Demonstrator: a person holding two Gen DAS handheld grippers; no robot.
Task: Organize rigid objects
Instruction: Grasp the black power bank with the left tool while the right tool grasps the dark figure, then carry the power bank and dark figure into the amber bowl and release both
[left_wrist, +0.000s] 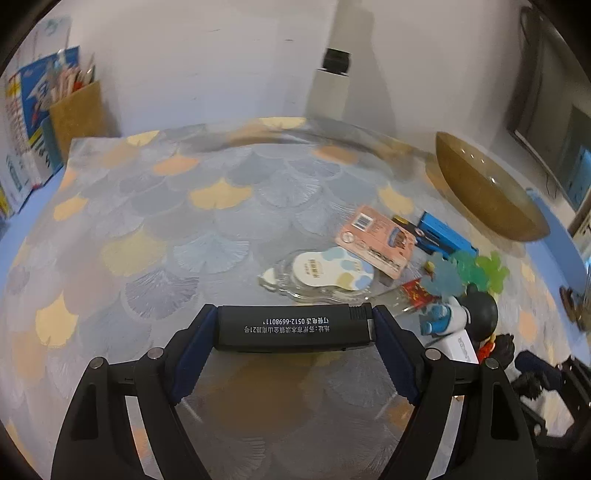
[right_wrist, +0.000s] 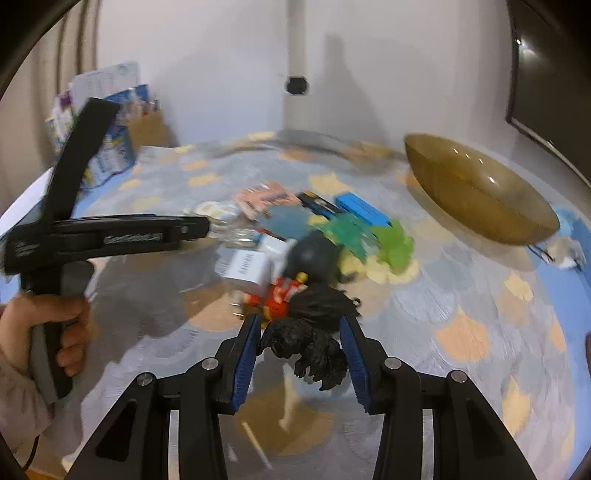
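Observation:
My left gripper (left_wrist: 293, 325) is shut on a black lighter (left_wrist: 291, 326) with white print, held crosswise above the patterned table; the gripper also shows in the right wrist view (right_wrist: 199, 227). My right gripper (right_wrist: 301, 341) is shut on a black shaggy monster figurine (right_wrist: 310, 347), lifted a little above the table. Behind it lies a pile: a red toy figure (right_wrist: 280, 293), a black round-headed figure (right_wrist: 314, 254), green jelly-like shapes (right_wrist: 373, 236), a white box (right_wrist: 245, 267), a blue box (right_wrist: 364, 210), a pink card (left_wrist: 376, 240) and a clear packet with a round sticker (left_wrist: 325, 271).
An amber glass bowl (right_wrist: 476, 188) stands at the right back of the table (left_wrist: 147, 221). A cardboard holder with pens (left_wrist: 75, 110) and books (left_wrist: 26, 122) stand at the back left by the wall. A dark screen (right_wrist: 546, 66) hangs on the right.

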